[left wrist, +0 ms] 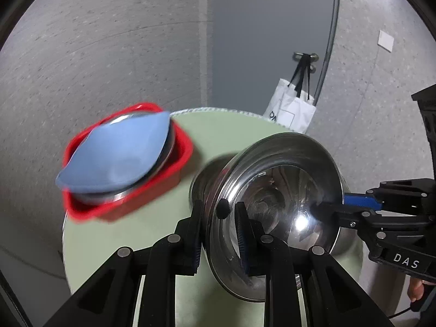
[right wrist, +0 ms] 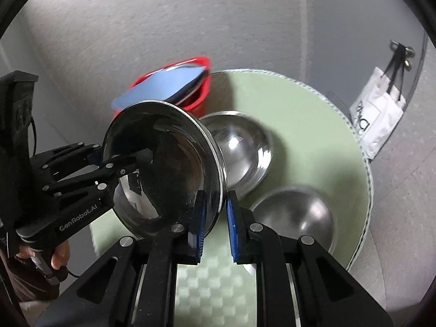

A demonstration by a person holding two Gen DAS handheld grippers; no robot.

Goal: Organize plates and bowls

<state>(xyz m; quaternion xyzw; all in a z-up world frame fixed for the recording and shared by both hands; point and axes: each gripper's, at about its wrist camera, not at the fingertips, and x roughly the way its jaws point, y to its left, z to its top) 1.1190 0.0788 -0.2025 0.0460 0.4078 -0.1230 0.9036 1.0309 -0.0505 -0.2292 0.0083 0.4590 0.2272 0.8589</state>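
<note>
A steel bowl (left wrist: 283,190) (right wrist: 163,169) is held tilted on edge above the round green table (left wrist: 218,125) (right wrist: 313,125). My left gripper (left wrist: 218,212) (right wrist: 141,152) is shut on one side of its rim. My right gripper (right wrist: 214,209) (left wrist: 331,204) is shut on the opposite rim. A red basket (left wrist: 179,158) (right wrist: 203,92) at the table's far left holds a blue plate (left wrist: 120,152) (right wrist: 163,84) leaning on steel dishes. Two more steel bowls, one (right wrist: 242,147) behind the held bowl and one (right wrist: 294,218) nearer, sit on the table.
A white tote bag (left wrist: 291,109) (right wrist: 378,120) hangs from a door handle beyond the table. The concrete-grey floor surrounds the small table on all sides. The table edge (right wrist: 365,179) lies close on the right.
</note>
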